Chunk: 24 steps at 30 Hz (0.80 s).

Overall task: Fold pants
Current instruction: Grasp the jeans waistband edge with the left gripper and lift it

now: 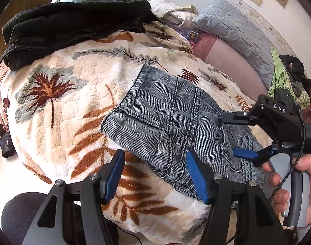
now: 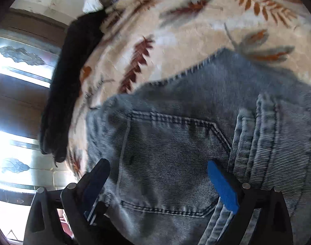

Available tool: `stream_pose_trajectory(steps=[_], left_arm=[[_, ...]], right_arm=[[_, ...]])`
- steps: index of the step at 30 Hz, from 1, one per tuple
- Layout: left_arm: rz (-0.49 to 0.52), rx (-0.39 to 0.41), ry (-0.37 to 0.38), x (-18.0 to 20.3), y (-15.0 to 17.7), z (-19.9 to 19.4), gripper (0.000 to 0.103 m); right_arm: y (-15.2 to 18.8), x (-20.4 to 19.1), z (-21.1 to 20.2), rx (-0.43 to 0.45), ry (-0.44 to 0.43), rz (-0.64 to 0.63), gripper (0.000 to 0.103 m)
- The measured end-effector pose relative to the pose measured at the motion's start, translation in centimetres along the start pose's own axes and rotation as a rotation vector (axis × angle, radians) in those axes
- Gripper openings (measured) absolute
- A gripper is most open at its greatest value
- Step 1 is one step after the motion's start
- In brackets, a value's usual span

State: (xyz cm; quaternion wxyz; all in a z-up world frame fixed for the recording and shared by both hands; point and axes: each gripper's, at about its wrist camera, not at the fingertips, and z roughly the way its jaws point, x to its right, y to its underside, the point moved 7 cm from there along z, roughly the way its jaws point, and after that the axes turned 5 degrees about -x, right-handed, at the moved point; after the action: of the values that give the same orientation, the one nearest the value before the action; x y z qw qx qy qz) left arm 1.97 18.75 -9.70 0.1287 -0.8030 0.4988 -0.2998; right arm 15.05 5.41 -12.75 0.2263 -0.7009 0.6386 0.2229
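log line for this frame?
jeans folded on blanket | left gripper open | right gripper open over pocket

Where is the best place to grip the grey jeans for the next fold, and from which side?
Probably the free corner of the jeans, approached from the left over the blanket. That edge lies flat and exposed, and the open left gripper is already near.

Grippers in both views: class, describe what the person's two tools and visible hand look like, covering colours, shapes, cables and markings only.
The left gripper has black angular arms, silver pivot bolts and ribbed blue finger pads. The right gripper matches, with a black box lettered "DAS", a small green light, a grey handle and a thin black cable. The bare right hand shows no sleeve.
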Motion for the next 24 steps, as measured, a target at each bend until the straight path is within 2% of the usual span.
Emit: stream_pose_trajectory(steps=[2, 3, 7, 9, 11, 12, 14, 16, 20, 24], left_arm=[[-0.009, -0.005, 0.009, -0.2, 0.1, 0.0, 0.063], [-0.012, -0.005, 0.012, -0.2, 0.1, 0.0, 0.063], [-0.026, -0.004, 0.021, -0.2, -0.1, 0.1, 0.063], [-0.03, -0.008, 0.029, -0.2, -0.1, 0.2, 0.063], [-0.038, -0.007, 0.039, -0.2, -0.1, 0.2, 0.063], [-0.043, -0.007, 0.049, -0.2, -0.1, 0.1, 0.063], [-0.057, -0.012, 0.066, -0.5, -0.2, 0.2, 0.063], [-0.076, -0.013, 0.074, -1.0, -0.3, 0.2, 0.063], [-0.196, -0.004, 0.215, -2.3, -1.1, -0.3, 0.063], [-0.278, 0.008, 0.316, -2.9, -1.5, -1.0, 0.064]], right_arm=[[-0.1, -1.0, -0.4, -0.026, 0.03, -0.009, 0.103], [-0.1, -1.7, -0.8, -0.032, -0.006, -0.016, 0.103], [-1.3, -3.0, -3.2, 0.055, -0.056, -0.015, 0.103], [-2.2, -2.2, -2.5, 0.066, -0.061, 0.014, 0.103], [-3.1, 0.1, 0.3, 0.004, -0.038, 0.069, 0.103], [-3.4, 0.9, 1.3, -0.008, -0.063, 0.106, 0.103], [-3.5, 0.4, 0.1, 0.028, -0.091, 0.13, 0.103], [-3.0, -0.8, -1.4, 0.036, -0.117, 0.079, 0.103], [-0.2, -1.2, -4.4, 0.065, -0.141, 0.012, 0.103], [3.4, 0.9, -6.0, 0.085, -0.158, 0.02, 0.103]])
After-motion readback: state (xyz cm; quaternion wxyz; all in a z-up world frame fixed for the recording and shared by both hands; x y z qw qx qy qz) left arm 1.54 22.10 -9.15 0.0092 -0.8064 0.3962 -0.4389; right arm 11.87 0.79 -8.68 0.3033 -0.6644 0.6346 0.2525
